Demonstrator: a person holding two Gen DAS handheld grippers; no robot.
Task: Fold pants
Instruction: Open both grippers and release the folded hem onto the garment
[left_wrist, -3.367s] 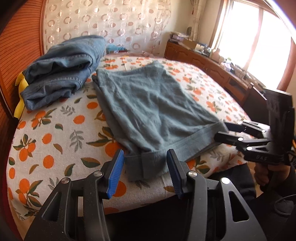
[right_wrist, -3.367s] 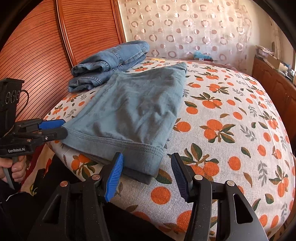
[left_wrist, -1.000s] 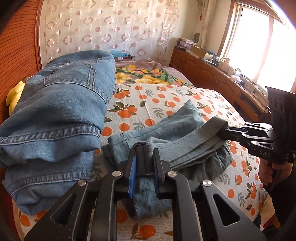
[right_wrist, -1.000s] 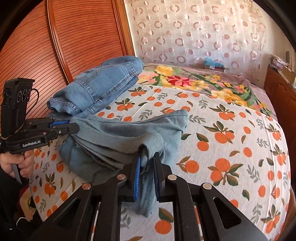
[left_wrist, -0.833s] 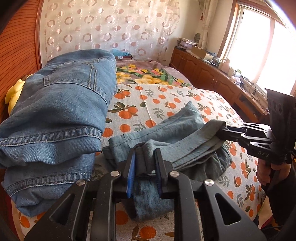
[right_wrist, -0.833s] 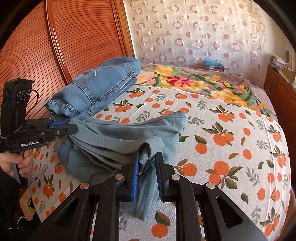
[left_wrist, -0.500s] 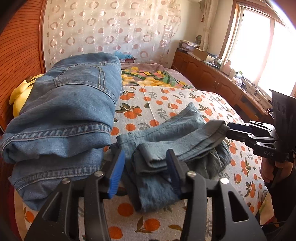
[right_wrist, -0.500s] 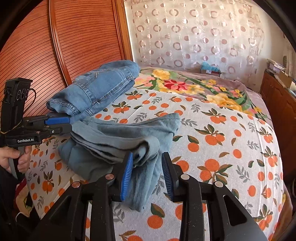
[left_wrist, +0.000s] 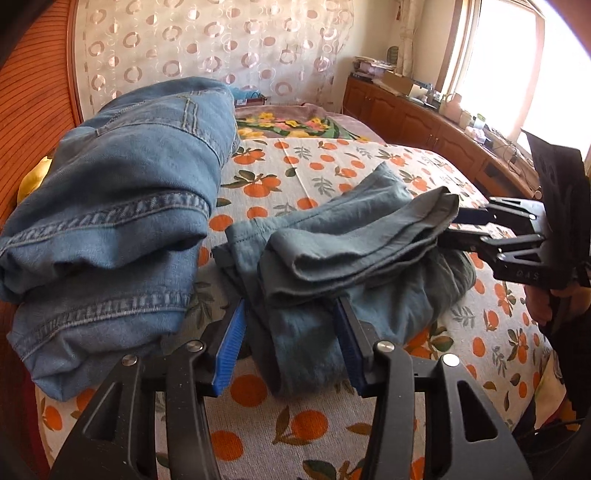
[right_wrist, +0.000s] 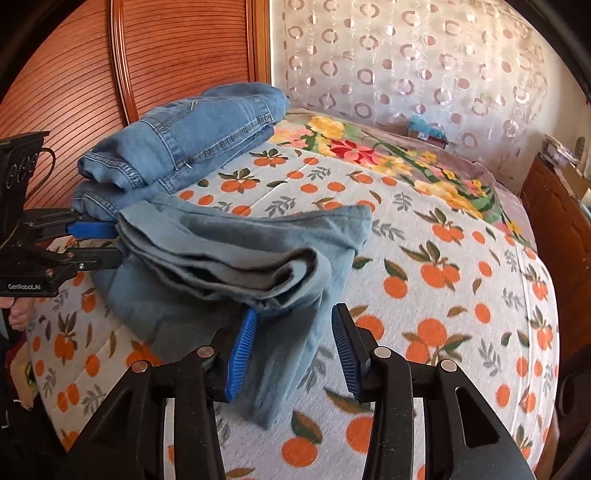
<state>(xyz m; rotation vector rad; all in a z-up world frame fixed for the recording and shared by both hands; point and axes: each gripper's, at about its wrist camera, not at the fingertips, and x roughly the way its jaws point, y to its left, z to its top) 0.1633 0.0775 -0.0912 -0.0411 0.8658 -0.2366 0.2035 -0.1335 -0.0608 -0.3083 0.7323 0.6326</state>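
While the grey-blue pants (left_wrist: 351, 251) lie folded on the orange-print bedspread (right_wrist: 461, 295) beside stacked jeans (left_wrist: 110, 221), both grippers are parted: the left gripper (left_wrist: 291, 343) has just been opened, the right gripper (right_wrist: 291, 347) too (cloth between the pads, unclamped). "GenRobot.AI" is read on one handle.

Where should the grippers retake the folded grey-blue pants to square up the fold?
Probably the stacked hem layers at each near corner of the grey-blue pants, approaching low from the bed's near edge. Those layers lie as flat bands between the just-opened left gripper and right gripper; the bulge behind is loose.
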